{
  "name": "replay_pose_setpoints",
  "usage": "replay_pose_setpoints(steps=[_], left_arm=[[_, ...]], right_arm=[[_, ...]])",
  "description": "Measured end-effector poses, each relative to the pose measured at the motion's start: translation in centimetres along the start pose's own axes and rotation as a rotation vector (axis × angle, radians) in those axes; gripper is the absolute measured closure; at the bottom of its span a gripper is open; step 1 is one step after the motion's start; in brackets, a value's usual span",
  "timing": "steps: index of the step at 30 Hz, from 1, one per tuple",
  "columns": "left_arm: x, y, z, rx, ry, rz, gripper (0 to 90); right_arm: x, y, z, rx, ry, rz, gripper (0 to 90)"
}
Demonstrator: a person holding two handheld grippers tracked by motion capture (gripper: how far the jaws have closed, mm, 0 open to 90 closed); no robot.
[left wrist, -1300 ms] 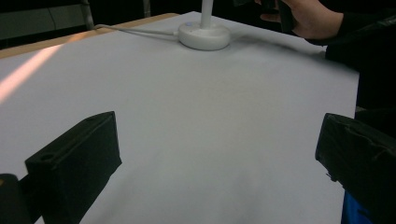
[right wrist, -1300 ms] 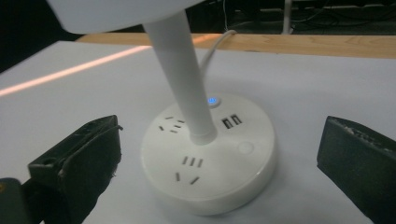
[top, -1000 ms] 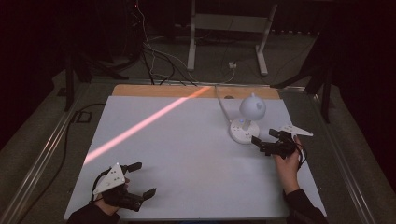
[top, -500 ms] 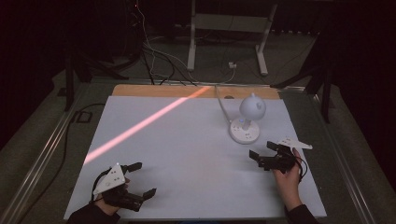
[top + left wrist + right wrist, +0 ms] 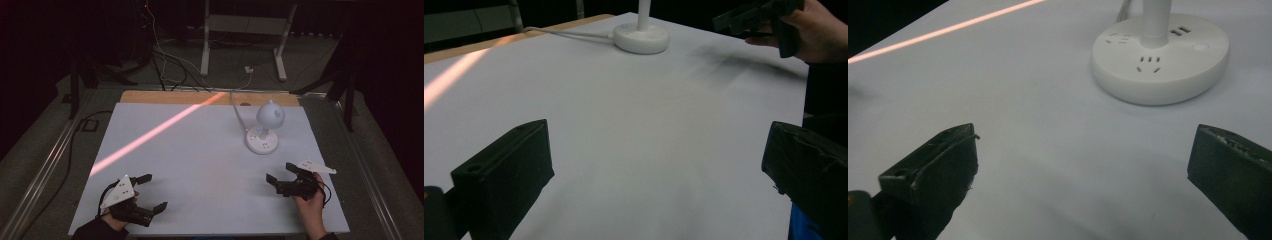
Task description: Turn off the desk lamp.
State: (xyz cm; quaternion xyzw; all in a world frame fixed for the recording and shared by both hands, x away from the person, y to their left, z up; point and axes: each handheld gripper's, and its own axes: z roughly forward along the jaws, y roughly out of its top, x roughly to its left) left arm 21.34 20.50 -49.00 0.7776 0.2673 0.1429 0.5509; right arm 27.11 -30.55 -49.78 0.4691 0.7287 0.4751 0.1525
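Lamp (image 5: 263, 131), white, round socket base, globe head, upright, mid-table.

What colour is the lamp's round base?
White; the lamp base shows best in the right gripper view.

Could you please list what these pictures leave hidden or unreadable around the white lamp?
- Lamp head: cut off by the top edge in both gripper views.
- Markings on its base: too small, high view.
- Cord end: lost in the dark floor, high view.
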Motion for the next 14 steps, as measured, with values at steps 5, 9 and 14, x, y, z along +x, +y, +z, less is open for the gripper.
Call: replay_pose_setpoints(steps=[5,9,14], left_arm=[[-0.04,0.0,0.07,0.003,-0.001,0.004,0.6],[-0.03,-0.01,0.04,0.001,-0.001,0.003,0.6],[-0.01,0.01,0.1,0.003,-0.004,0.002,0.6]], right_arm=[[0.73,-0.43,-0.02,0.027,0.04,-0.047,0.0],[0.86,-0.38,0.36,0.033,0.057,-0.077,0.0],[0.92,-0.32,0.39,0.037,0.064,-0.094,0.0]])
